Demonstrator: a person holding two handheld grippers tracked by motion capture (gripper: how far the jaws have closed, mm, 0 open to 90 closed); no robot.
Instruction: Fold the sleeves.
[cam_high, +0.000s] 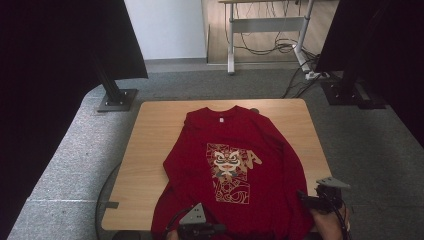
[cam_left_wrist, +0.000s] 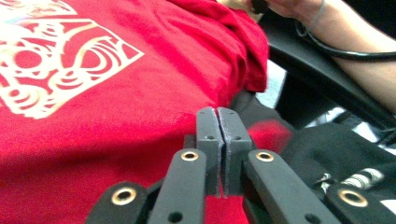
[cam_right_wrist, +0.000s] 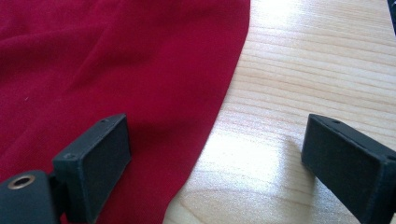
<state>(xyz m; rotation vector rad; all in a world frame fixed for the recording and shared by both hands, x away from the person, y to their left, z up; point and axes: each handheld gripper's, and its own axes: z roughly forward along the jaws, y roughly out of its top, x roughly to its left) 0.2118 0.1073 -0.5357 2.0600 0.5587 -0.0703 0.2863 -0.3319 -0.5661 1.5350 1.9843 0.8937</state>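
Left claw (cam_left_wrist: 218, 116) pinches red shirt (cam_high: 230, 165) hem at table (cam_high: 150, 150) edge.

Red cloth shirt (cam_high: 235, 165), matt; table (cam_high: 150, 150) pale wood, smooth.

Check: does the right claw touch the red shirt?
Cannot tell. In the right gripper view the right claw stands open astride the red shirt edge; neither contact nor gap shows.

A red long-sleeved shirt (cam_high: 235, 160) lies flat on the wooden table (cam_high: 145, 150), its lion print facing up. The left gripper (cam_high: 200, 227) sits over the hem at the near edge; the right gripper (cam_high: 312, 200) rests beside the shirt's right side.
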